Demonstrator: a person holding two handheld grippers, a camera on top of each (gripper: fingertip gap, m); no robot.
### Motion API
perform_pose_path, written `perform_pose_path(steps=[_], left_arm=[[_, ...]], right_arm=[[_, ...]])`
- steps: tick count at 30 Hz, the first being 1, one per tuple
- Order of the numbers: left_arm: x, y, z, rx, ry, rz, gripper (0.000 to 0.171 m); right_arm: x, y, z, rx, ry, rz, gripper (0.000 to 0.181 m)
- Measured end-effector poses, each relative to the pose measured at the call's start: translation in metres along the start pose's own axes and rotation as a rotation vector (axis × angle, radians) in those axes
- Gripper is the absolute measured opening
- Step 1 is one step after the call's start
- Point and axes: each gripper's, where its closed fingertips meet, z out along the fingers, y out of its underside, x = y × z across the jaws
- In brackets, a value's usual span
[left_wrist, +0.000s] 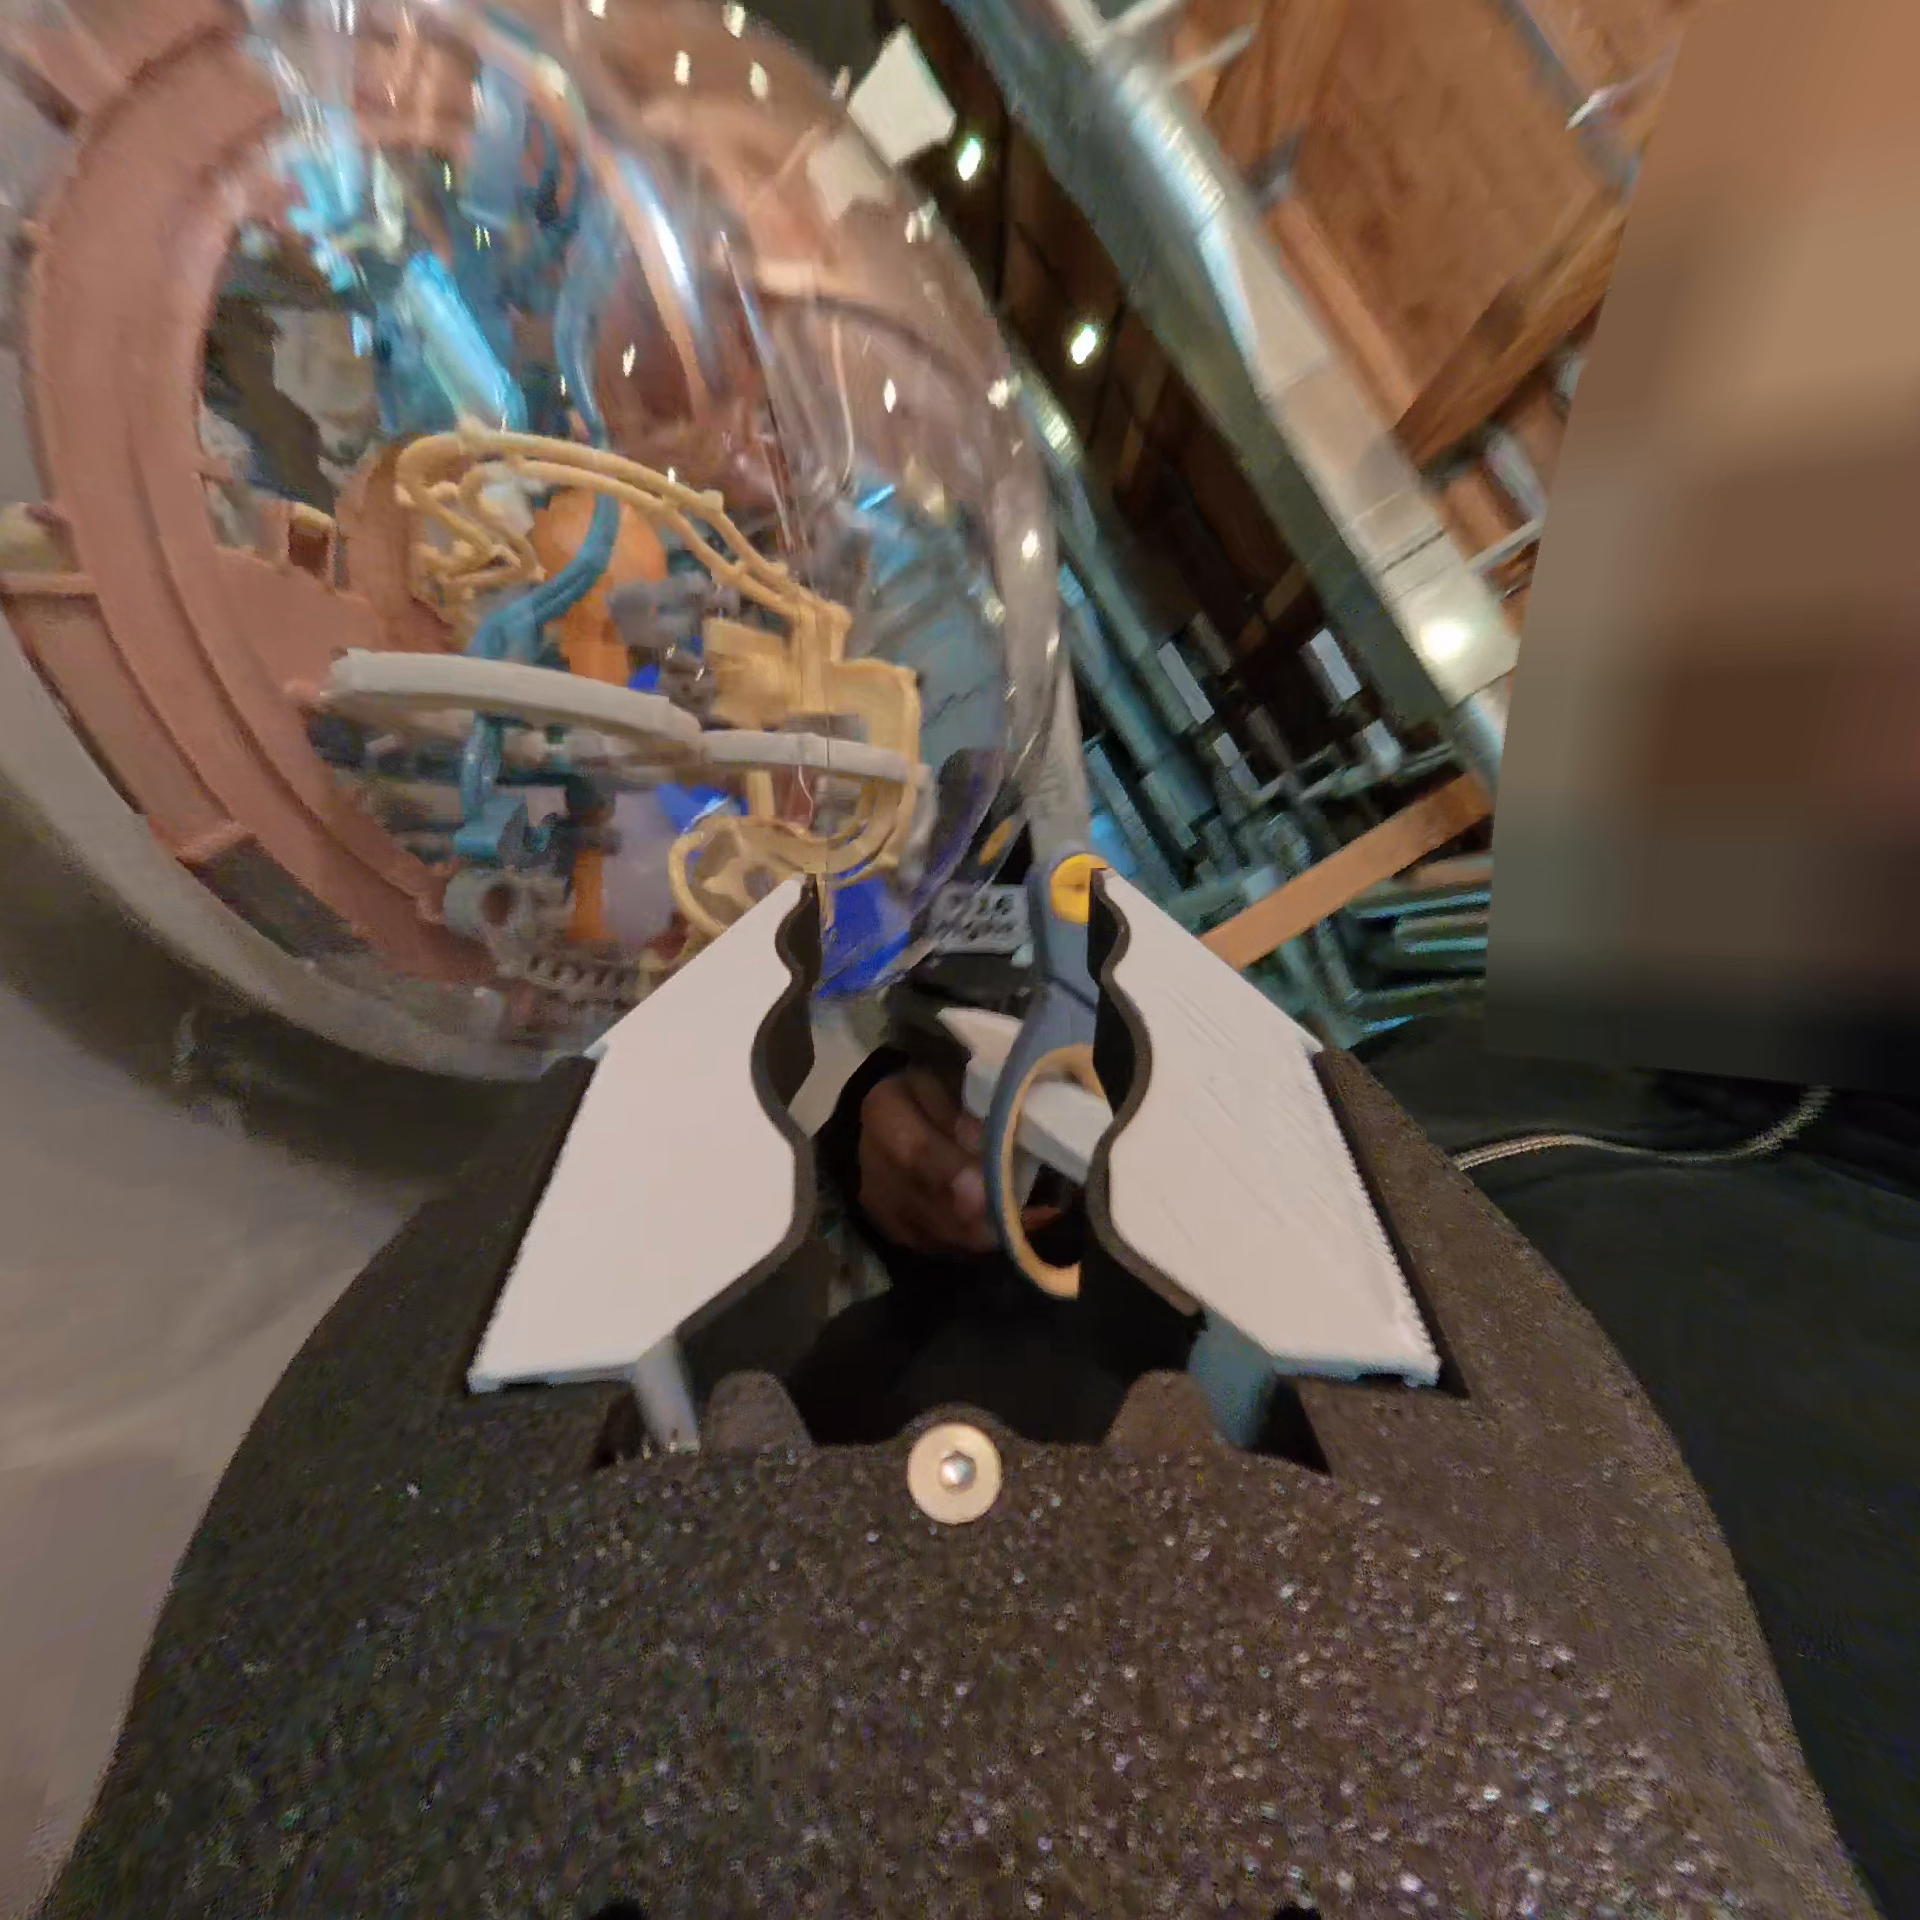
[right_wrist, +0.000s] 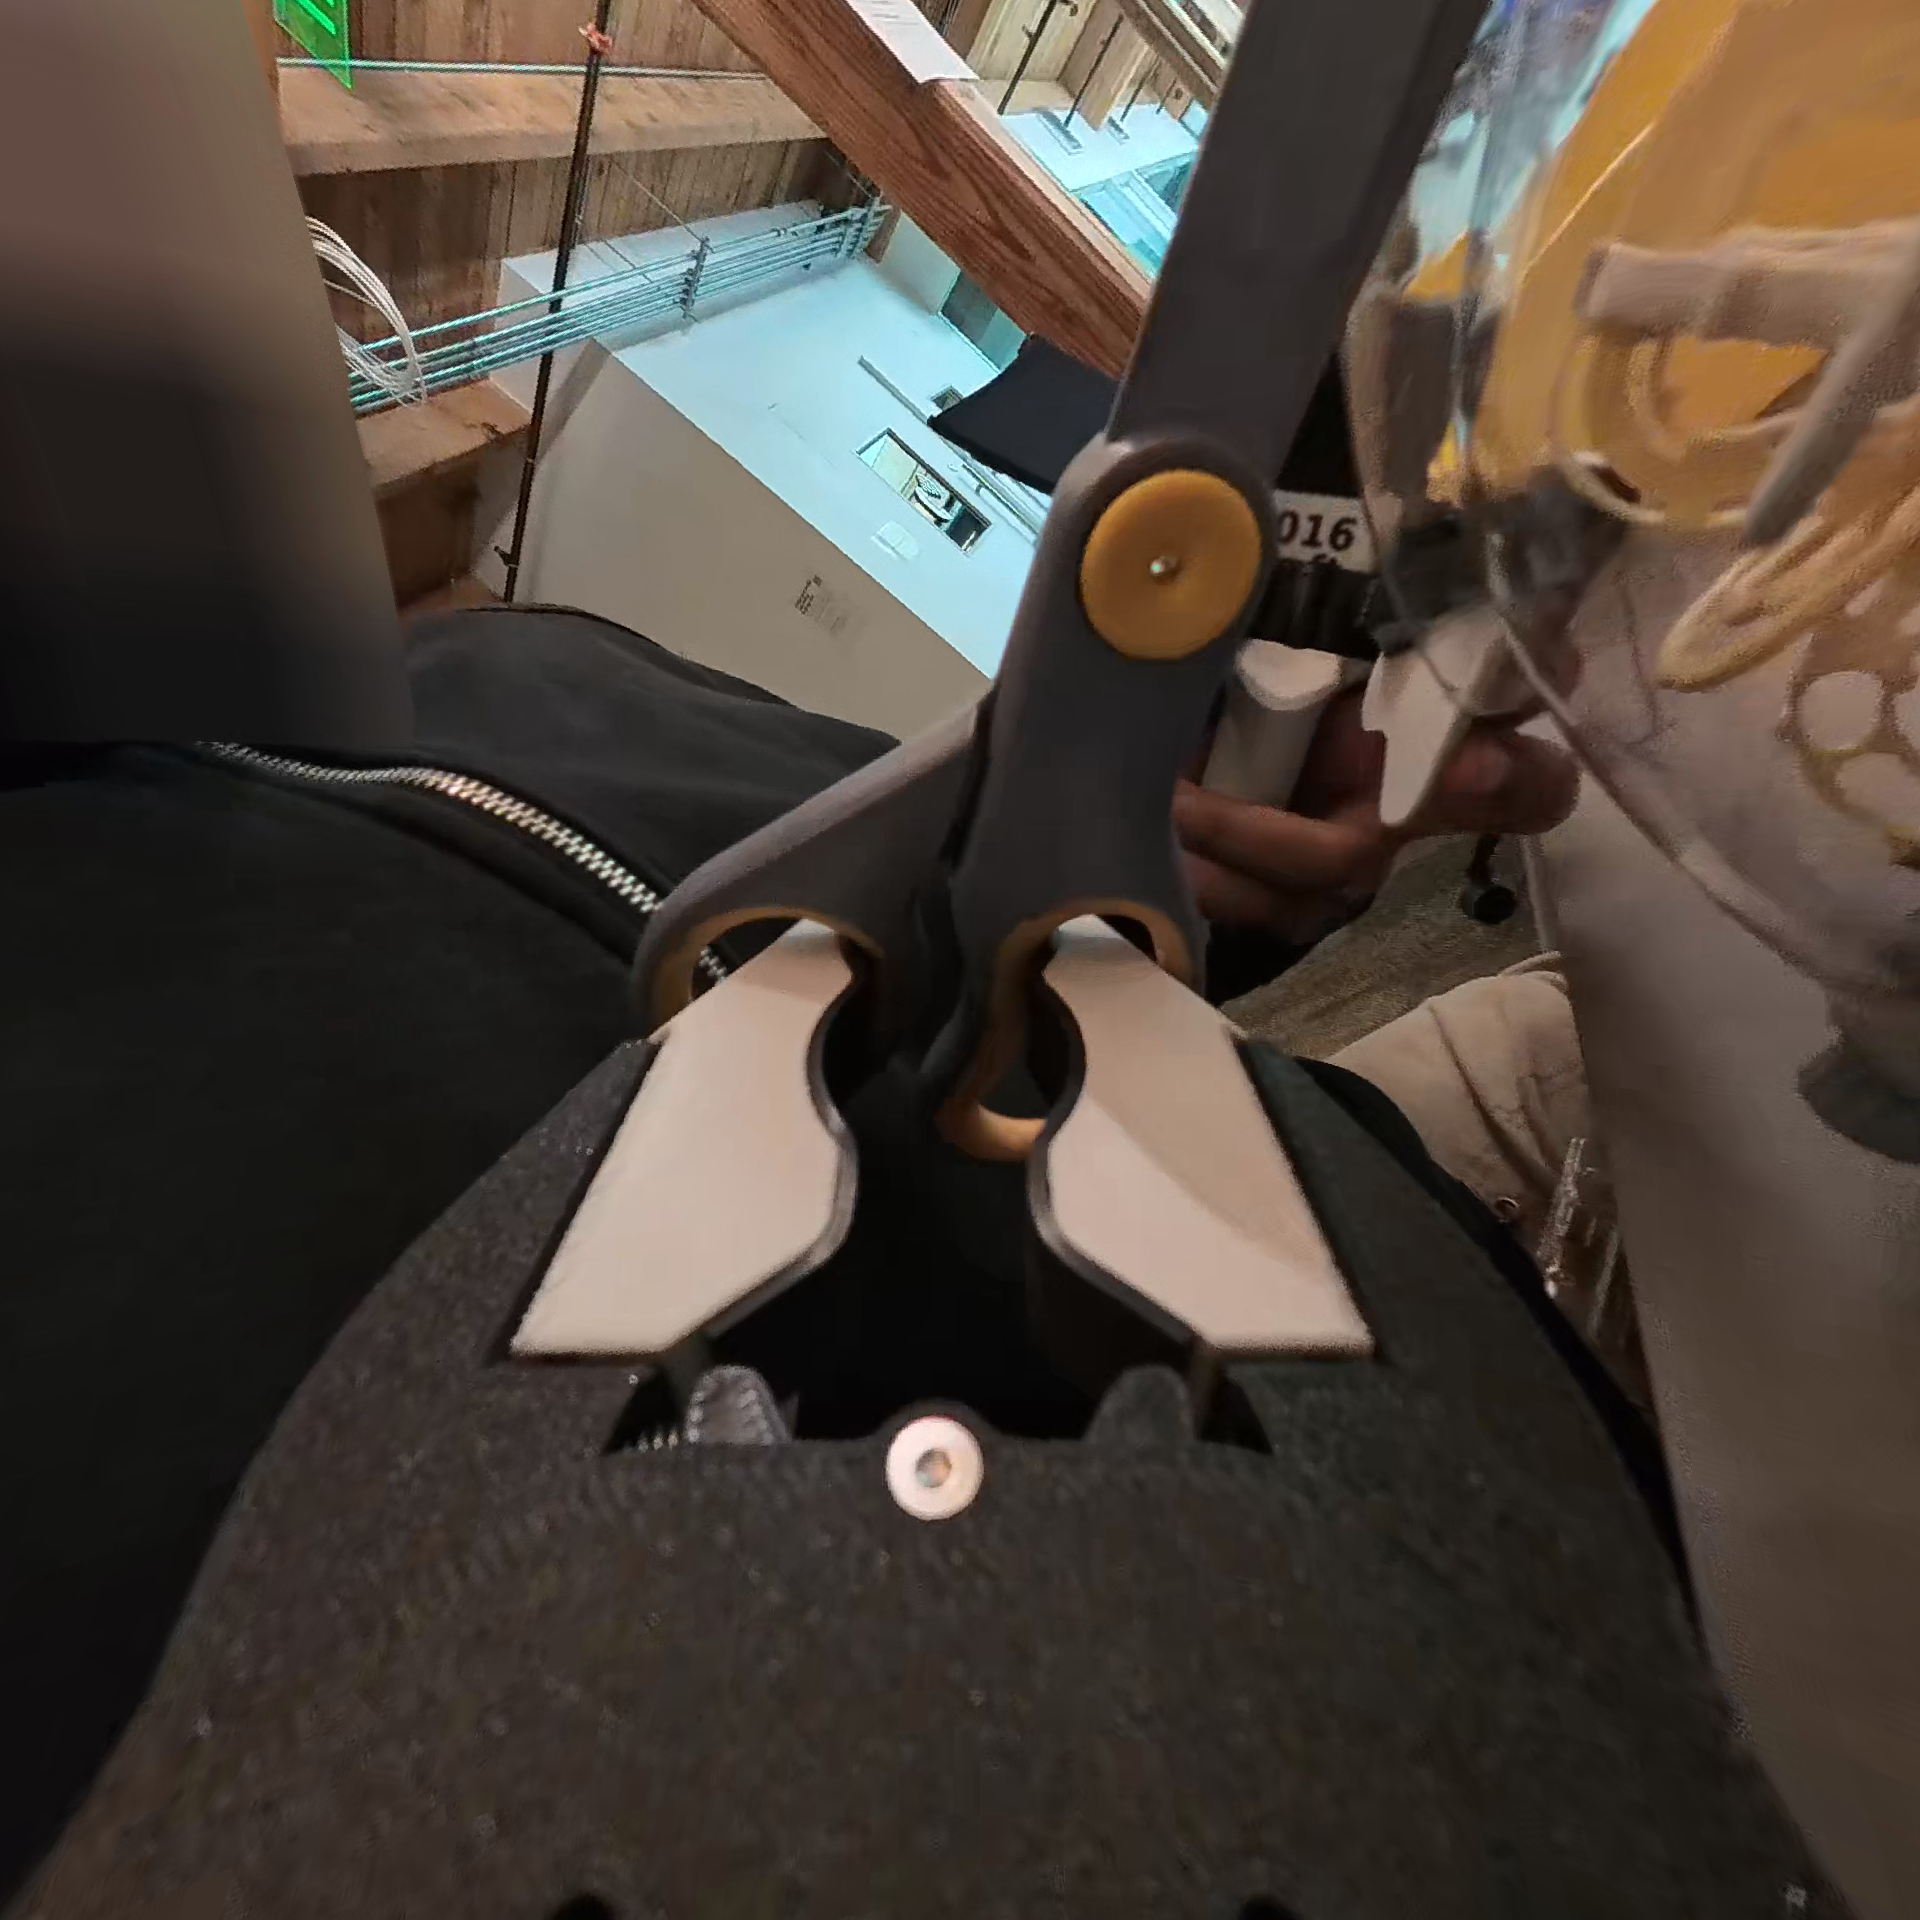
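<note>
My left gripper (left_wrist: 948, 883) holds up a clear plastic package (left_wrist: 623, 520). The package contains a ball-shaped toy with pink, tan, grey and blue tracks. The package's lower part, with a blue card and a black strip, sits between the jaws, which stand partly apart. My right gripper (right_wrist: 956, 930) has one fingertip through each handle loop of grey scissors (right_wrist: 1164, 561) with a yellow pivot. The blade points up along the edge of the package (right_wrist: 1662, 416). The scissors (left_wrist: 1060, 935) also show just past my left fingertips. The left gripper (right_wrist: 1351, 717) shows behind the scissors.
A person in a black zip jacket (right_wrist: 312, 935) is close behind both grippers, with a hand (left_wrist: 914, 1143) on the right one. Wooden beams (right_wrist: 935, 156), metal ducts (left_wrist: 1247, 416) and a white wall (right_wrist: 748, 468) lie beyond. Tip to tip, the grippers are about 9 cm apart.
</note>
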Motion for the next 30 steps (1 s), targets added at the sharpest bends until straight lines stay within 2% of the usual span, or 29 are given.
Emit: perform_pose_path(steps=[2, 4, 7, 8, 13, 18, 23, 30], left_arm=[[0.010, -0.012, 0.000, 0.101, 0.120, -0.053, 0.048], [0.011, -0.016, 0.002, 0.134, 0.193, -0.109, 0.043], [0.001, -0.018, 0.006, 0.153, 0.189, -0.113, 0.005], [0.001, -0.018, 0.008, 0.156, 0.192, -0.098, 0.003], [0.003, -0.021, 0.014, 0.104, 0.151, 0.006, 0.000], [0.004, -0.018, 0.020, 0.009, 0.148, 0.037, 0.000], [0.008, -0.012, 0.022, -0.059, 0.148, 0.085, 0.000], [0.024, 0.004, 0.017, -0.131, 0.332, -0.027, 0.000]], right_arm=[[0.003, 0.003, -0.002, -0.032, 0.021, -0.021, 0.022], [0.005, 0.007, -0.002, -0.072, 0.041, -0.036, 0.023], [0.007, 0.002, -0.006, -0.046, 0.048, -0.027, 0.023], [0.007, 0.001, -0.007, -0.036, 0.052, -0.027, 0.023], [0.004, -0.008, -0.013, 0.070, 0.029, 0.005, 0.024], [-0.005, -0.026, -0.024, 0.216, -0.043, 0.013, 0.026], [-0.009, -0.026, -0.028, 0.269, -0.092, 0.039, 0.028], [-0.031, -0.023, -0.041, 0.339, -0.358, 0.081, 0.033]])
